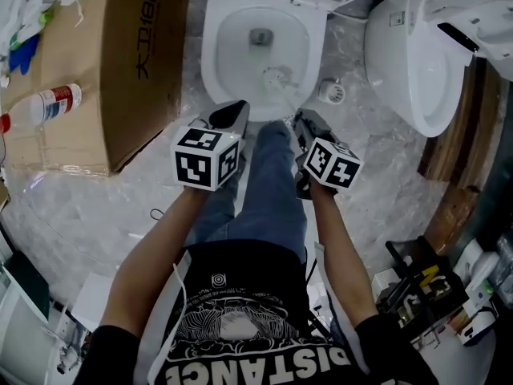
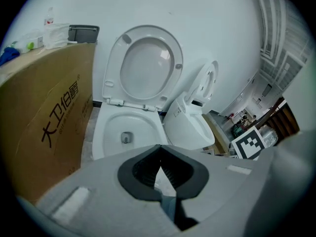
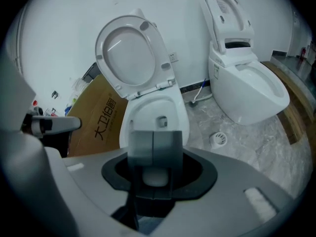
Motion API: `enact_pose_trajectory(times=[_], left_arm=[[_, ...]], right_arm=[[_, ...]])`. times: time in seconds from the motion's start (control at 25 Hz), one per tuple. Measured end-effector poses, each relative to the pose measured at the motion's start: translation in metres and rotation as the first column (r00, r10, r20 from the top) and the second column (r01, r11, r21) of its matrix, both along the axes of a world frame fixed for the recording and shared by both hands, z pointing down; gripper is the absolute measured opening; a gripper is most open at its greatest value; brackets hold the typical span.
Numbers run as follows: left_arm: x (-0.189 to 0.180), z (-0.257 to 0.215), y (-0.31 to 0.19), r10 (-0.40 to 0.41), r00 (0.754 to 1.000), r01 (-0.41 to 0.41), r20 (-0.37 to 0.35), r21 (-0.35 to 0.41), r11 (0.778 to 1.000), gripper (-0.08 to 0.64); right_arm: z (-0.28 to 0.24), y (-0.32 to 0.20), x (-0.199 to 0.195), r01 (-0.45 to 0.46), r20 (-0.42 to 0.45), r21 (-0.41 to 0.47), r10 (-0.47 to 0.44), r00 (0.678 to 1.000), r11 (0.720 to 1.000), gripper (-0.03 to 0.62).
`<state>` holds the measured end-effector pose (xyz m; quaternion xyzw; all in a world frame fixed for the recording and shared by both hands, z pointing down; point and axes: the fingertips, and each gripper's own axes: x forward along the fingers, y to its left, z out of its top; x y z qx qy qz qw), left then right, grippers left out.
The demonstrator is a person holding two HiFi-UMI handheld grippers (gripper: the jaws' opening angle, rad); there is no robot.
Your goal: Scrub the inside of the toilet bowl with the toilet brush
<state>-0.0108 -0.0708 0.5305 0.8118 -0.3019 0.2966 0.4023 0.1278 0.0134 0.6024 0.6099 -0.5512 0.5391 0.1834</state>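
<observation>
Two grippers show in the head view, one in each hand, with a leg in blue jeans (image 1: 268,183) between them. The left gripper (image 1: 232,112) hangs just short of the front rim of the white ceramic toilet bowl (image 1: 212,54). The right gripper (image 1: 300,123) has its fingers clamped on the pale handle of the one white toilet brush (image 1: 276,77), whose bristled head sits inside the bowl near the front right wall. We count two toilets, and the second white toilet (image 1: 409,54) stands to the right, well apart. One brown cardboard box (image 1: 120,62) lies left of the bowl, and one clear plastic bottle with a red label (image 1: 48,104) rests on it. One round white floor drain cover (image 1: 331,92) sits on the grey marbled floor (image 1: 96,207) between the two toilets.

From the left gripper view, the left gripper (image 2: 159,149) has its fingers touching at the tips with nothing between them. Beyond them are the bowl (image 2: 101,132), its white oval seat lid (image 2: 148,65) raised against the wall, the box (image 2: 44,127) and the second toilet (image 2: 190,127).

From the right gripper view, the right gripper (image 3: 153,142) has its fingers pressed together on a white rounded piece of the brush (image 3: 155,176). The fingers hide the rest of the brush. Past them lie the bowl (image 3: 181,113), the lid (image 3: 131,53), the box (image 3: 98,125), the drain cover (image 3: 218,139) and the second toilet (image 3: 247,93).
</observation>
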Motion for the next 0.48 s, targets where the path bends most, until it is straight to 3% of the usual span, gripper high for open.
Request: enact_pose_trajectory(times=[0.24, 0.48], left_arm=[[-0.01, 0.001, 0.003, -0.01, 1.0, 0.01, -0.01, -0.006, 1.0, -0.002], [-0.028, 0.0, 0.005, -0.043, 0.999, 0.043, 0.003, -0.008, 0.999, -0.002]], right_arm=[[-0.002, 0.007, -0.043, 0.052, 0.049, 0.001, -0.052, 0.997, 0.999, 0.166], [-0.007, -0.032, -0.077, 0.109, 0.088, 0.057, -0.114, 0.99, 0.992, 0.167]])
